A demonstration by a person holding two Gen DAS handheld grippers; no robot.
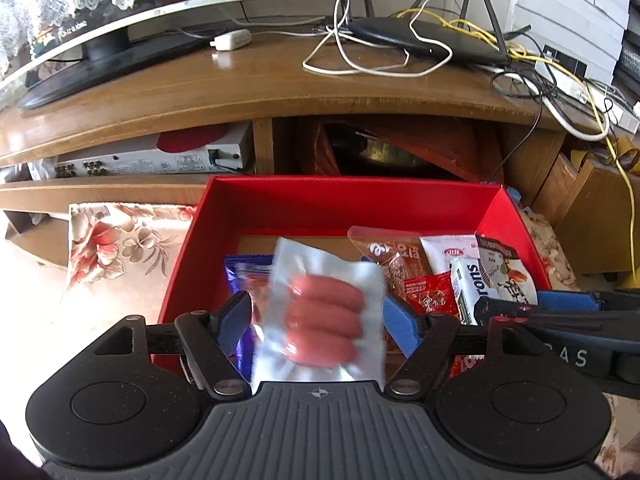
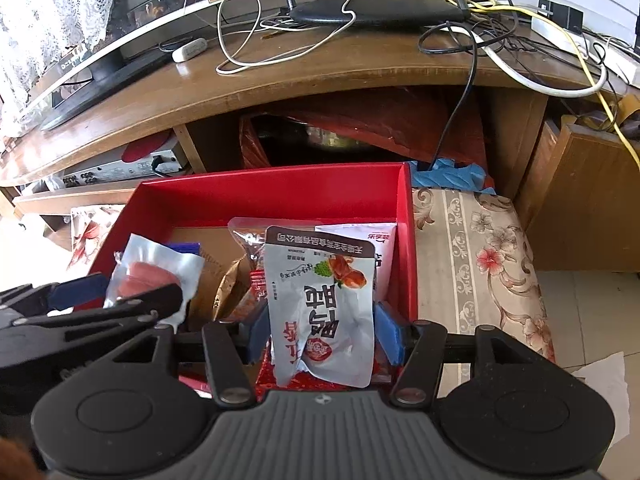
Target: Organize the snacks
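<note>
The left gripper [image 1: 316, 316] has its blue-padded fingers [image 1: 234, 318] spread wide on either side of a clear vacuum pack of pink sausages [image 1: 324, 316]; the pack looks blurred and neither pad presses against it, so whether it is held at all cannot be told. It hangs over the near left part of the red box [image 1: 344, 200], above a blue-wrapped snack [image 1: 240, 276]. The right gripper [image 2: 324, 330] has its blue pads [image 2: 388, 332] set just beside the two edges of a white pouch with a brown top band and large Chinese characters [image 2: 324, 312], apparently pinching it, over the near right part of the same box. Further packets lie along the box's right side: a clear orange-brown bag [image 1: 392, 260], a red wrapper [image 1: 430, 292] and a white packet [image 1: 448, 252]. The box sits on a floral cloth [image 2: 480, 264] in front of a wooden TV stand [image 1: 240, 88], which carries a monitor [image 1: 92, 40] at far left and a black router [image 1: 424, 36] among tangled cables at far right.
</note>
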